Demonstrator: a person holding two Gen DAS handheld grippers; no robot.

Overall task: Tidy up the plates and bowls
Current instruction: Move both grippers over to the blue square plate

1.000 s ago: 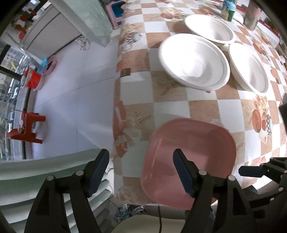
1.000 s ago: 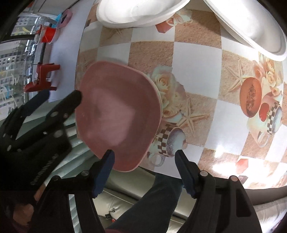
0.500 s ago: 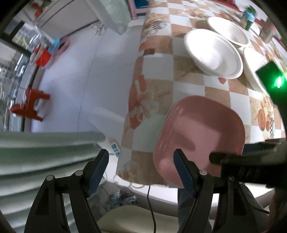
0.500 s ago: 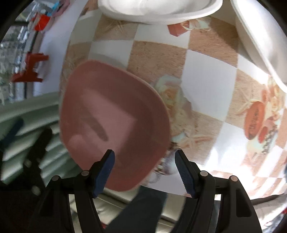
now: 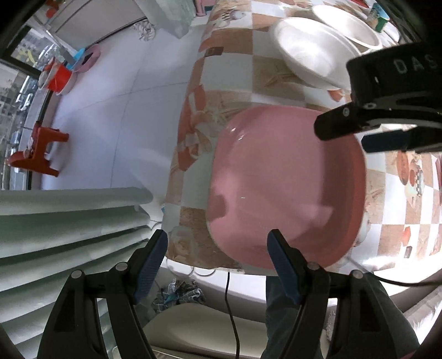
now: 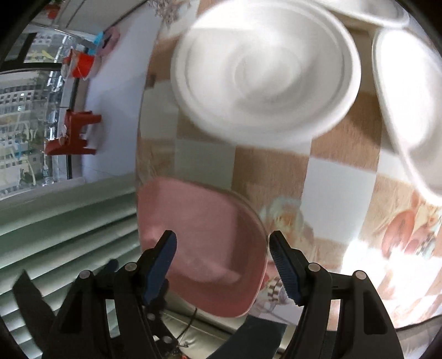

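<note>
A pink square plate (image 5: 284,182) lies at the near edge of the checkered table (image 5: 279,80), overhanging it a little. It also shows in the right wrist view (image 6: 204,243). My left gripper (image 5: 216,262) is open and empty, just short of the plate's near rim. My right gripper (image 6: 223,262) is open and empty, above the plate; its body shows in the left wrist view (image 5: 386,105). White round bowls (image 6: 265,71) stand further back on the table, another at the right (image 6: 408,110).
A pale green ribbed chair back (image 5: 63,226) stands left of the table. Beyond the table edge is a white tiled floor (image 5: 110,105) with a red stool (image 5: 38,152) and a red bucket (image 5: 58,78). A green can (image 5: 382,23) stands at the table's far side.
Both grippers have moved forward and lower over the pink plate. The right gripper has swung towards the white bowls, which now fill its view. The plate has not moved.
</note>
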